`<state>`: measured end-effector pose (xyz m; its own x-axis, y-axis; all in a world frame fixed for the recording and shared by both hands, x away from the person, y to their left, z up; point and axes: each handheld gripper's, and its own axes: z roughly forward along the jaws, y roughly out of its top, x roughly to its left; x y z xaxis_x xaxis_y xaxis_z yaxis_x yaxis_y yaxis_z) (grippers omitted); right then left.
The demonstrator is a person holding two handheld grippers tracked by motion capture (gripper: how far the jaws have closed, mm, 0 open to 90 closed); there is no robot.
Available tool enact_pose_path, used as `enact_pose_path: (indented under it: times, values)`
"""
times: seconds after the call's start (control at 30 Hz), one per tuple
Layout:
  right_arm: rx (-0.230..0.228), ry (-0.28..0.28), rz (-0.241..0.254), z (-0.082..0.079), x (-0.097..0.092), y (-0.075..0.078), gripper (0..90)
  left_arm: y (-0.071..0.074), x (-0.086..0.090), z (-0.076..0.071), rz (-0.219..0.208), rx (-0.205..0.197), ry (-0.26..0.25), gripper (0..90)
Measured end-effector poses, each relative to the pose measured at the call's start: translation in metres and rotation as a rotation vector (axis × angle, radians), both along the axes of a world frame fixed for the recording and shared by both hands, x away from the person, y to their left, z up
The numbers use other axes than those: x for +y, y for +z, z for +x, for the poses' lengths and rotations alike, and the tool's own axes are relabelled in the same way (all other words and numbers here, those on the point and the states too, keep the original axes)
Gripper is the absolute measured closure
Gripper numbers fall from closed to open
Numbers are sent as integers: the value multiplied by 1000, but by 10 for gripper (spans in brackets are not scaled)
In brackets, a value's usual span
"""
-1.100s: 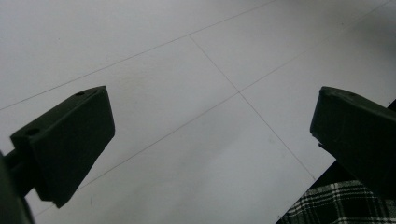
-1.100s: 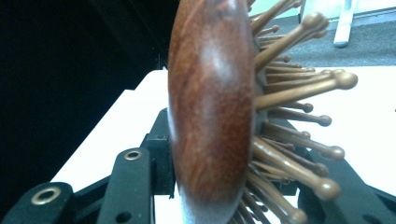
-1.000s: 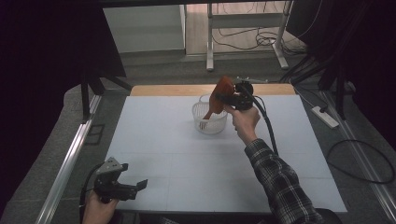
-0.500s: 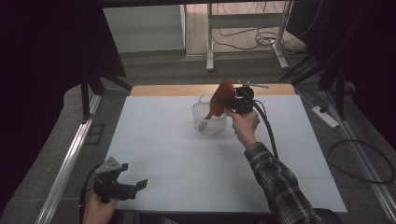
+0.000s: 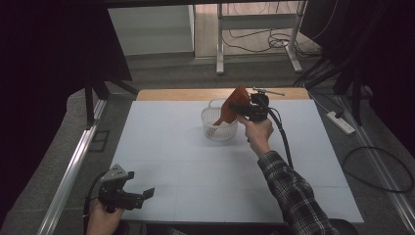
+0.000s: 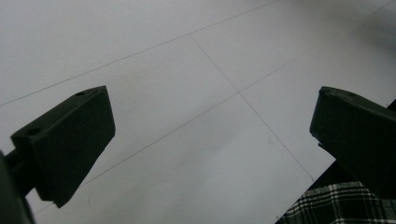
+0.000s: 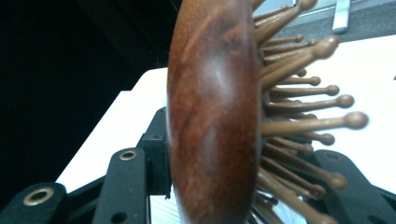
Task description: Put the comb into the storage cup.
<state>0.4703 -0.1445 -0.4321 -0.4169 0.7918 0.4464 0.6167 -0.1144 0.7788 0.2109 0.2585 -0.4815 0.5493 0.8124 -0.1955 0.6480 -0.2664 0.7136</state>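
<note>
Right gripper [image 5: 234,108] clamping wooden hairbrush [image 5: 234,105], basket [image 5: 215,128] below

Pretty dim room overall. The counter [image 5: 195,161] has a pale white top marked with thin grid lines, and a strip of bare wood [image 5: 186,94] runs along its far edge. Grey carpet-like floor [image 5: 58,147] all around, with a metal rail [image 5: 68,171] running down the left side. Dark curtains [image 5: 49,58] hang on the left and at the right. Farther back a light-coloured desk frame [image 5: 220,44] stands over tangled cables [image 5: 274,41], and a white power strip [image 5: 341,122] lies on the floor at right.
</note>
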Motion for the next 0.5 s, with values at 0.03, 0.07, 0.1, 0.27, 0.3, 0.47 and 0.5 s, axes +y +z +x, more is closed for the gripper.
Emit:
enact_pose_path:
  times: [0.03,0.07,0.1,0.27,0.3,0.47,0.5]
  values:
    - [5,-6,4,0,-1,-1,499,0,0,0,0,0,0,3]
    - [16,-9,19,1,-3,-4,496,0,0,0,0,1,0,3]
    - [22,-14,29,1,-4,-6,492,0,0,0,0,1,0,3]
    - [33,-21,46,2,-8,-9,474,0,0,1,-2,3,2,4]
    - [32,-22,43,2,-8,-9,470,0,0,1,-2,4,2,4]
    - [31,-31,19,2,-8,-10,444,0,0,1,-2,4,3,4]
    - [31,-34,15,2,-8,-11,436,0,0,1,-2,4,3,4]
